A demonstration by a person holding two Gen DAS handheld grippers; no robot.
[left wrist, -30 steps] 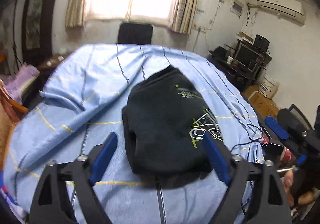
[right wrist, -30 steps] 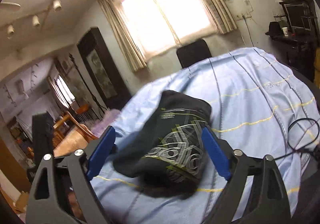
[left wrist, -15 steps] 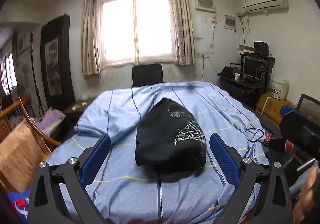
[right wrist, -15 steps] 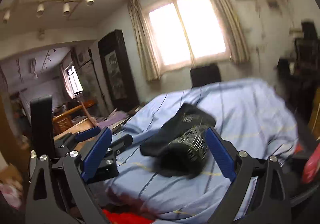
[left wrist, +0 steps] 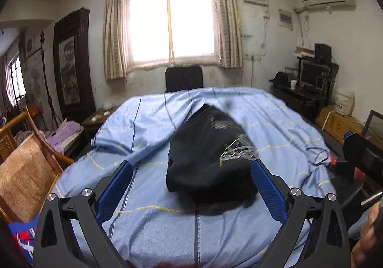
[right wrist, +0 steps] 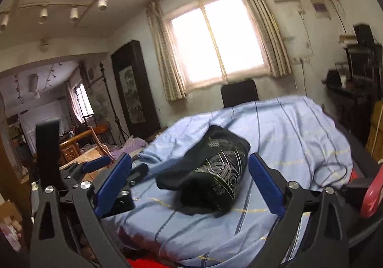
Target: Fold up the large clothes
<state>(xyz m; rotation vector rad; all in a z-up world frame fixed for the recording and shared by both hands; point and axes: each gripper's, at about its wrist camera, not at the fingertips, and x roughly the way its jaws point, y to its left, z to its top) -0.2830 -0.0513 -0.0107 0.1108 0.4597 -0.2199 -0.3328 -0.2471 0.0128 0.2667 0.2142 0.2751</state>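
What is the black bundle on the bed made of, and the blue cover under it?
The folded black garment looks like soft, matte knit fabric, probably cotton: it slumps and has a pale printed design. The light blue striped sheet seems thin woven cloth, since it wrinkles into soft ridges. The exact fibres cannot be told.

From my left wrist camera, the person's hand (left wrist: pixel 367 237) is cut off at the lower right edge. The print on the folded dark garment (left wrist: pixel 210 158) is too blurred for me to read. In my right wrist view, the red cloth (right wrist: pixel 153 263) runs off the bottom edge
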